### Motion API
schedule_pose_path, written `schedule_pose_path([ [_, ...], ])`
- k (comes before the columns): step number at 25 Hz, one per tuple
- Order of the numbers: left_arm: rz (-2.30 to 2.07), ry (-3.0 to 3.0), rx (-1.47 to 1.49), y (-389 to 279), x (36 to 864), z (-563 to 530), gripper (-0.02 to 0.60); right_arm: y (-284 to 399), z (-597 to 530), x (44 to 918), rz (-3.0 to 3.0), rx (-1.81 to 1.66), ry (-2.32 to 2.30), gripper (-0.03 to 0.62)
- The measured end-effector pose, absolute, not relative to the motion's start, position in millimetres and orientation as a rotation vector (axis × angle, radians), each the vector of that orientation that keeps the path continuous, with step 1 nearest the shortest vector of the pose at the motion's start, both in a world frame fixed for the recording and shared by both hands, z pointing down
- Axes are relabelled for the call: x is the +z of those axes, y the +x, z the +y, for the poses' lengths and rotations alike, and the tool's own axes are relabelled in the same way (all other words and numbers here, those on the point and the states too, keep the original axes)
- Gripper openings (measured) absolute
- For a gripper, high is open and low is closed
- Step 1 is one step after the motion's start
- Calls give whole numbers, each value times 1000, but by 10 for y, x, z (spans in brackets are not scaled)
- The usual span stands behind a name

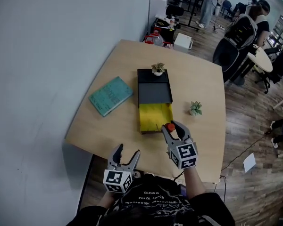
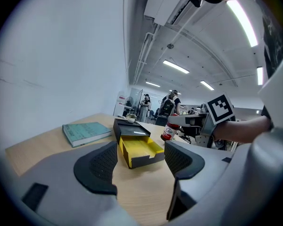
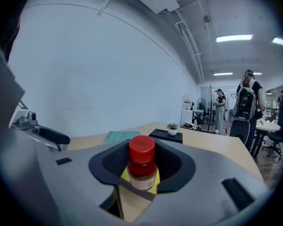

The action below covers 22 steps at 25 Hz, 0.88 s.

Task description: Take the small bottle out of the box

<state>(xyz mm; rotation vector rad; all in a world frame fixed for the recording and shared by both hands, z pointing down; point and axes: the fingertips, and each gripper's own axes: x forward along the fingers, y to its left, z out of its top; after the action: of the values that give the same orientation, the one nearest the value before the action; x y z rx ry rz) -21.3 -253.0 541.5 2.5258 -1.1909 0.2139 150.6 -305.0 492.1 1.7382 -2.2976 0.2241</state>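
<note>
The small bottle (image 3: 142,166), red-capped with a pale label, stands upright between the jaws of my right gripper (image 3: 142,169), which is shut on it. In the head view that right gripper (image 1: 171,129) holds the bottle (image 1: 170,127) just off the near right corner of the box (image 1: 155,117), whose yellow tray is slid out of its black sleeve (image 1: 153,87). From the left gripper view the bottle (image 2: 169,131) hangs above the table, right of the box (image 2: 137,151). My left gripper (image 1: 125,157) is open and holds nothing, near the table's front edge.
A teal book (image 1: 111,95) lies left of the box. One small potted plant (image 1: 158,69) stands on the sleeve's far end, another (image 1: 195,108) on the wooden table (image 1: 198,79) to the right. The wall runs along the left; people and chairs are at the back right.
</note>
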Motion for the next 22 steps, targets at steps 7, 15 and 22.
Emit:
schedule_pose_path([
  [7, -1154, 2551, 213, -130, 5415, -2551, 321, 1572, -2742, 4976, -2271, 248, 1798, 160],
  [15, -1121, 2567, 203, -33, 5412, -2537, 321, 1583, -2378, 5052, -2231, 272, 1895, 160],
  [22, -1107, 2576, 187, 24, 5406, -2522, 321, 1617, -2171, 5077, -2203, 270, 1953, 160],
])
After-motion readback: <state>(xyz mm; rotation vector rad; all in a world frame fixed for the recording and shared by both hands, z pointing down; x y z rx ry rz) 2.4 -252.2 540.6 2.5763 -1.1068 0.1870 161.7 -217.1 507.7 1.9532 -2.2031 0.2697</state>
